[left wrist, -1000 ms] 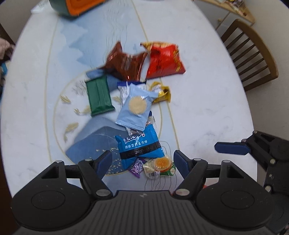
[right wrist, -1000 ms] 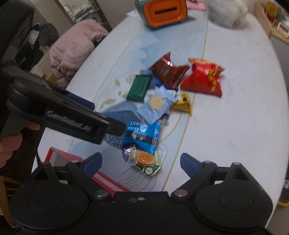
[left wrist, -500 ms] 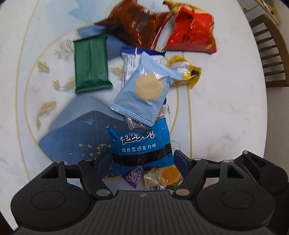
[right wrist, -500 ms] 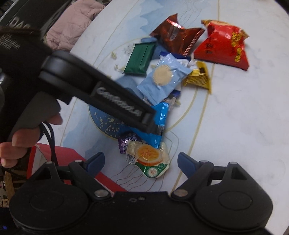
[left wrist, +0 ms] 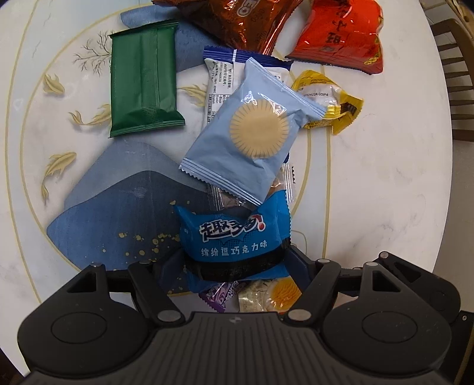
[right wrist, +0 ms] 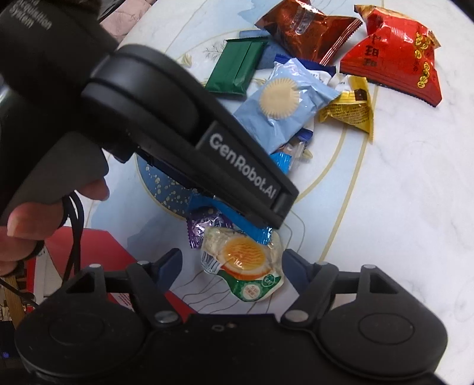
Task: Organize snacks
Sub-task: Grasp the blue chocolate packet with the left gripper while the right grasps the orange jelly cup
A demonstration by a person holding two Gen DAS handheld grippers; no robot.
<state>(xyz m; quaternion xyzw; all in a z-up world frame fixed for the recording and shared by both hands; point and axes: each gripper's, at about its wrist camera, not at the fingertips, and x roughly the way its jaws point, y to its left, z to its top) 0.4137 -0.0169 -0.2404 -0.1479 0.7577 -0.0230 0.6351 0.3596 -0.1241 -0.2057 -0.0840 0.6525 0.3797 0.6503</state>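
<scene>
Both hand-held grippers have been brought down closer to the snack pile since the earlier frame, so the packets fill more of each view. Left hand-held gripper [left wrist: 234,266] is set astride the bright blue packet [left wrist: 234,240], jaws fairly wide; actual pad contact can't be told, since the packet hides the fingertips. Right hand-held gripper [right wrist: 231,263] has just been closing, jaws partly open, with the clear-wrapped orange jelly snack [right wrist: 246,260] between the fingers; right finger is seen at the wrapper edge, left finger apart from it, nothing gripped.

Landmark is the bright blue packet, positions as seen from the left wrist:
- orange jelly snack and purple candy [left wrist: 220,293] tucked against its near edge
- pale blue biscuit packet [left wrist: 251,130] just beyond it, overlapping a clear wrapper
- green packet [left wrist: 143,77] beyond and to the left, apart
- yellow packet [left wrist: 326,100] beyond and to the right
- brown bag [left wrist: 243,20] and red bag [left wrist: 340,38] furthest away

All lies on the white patterned counter [left wrist: 385,192]
</scene>
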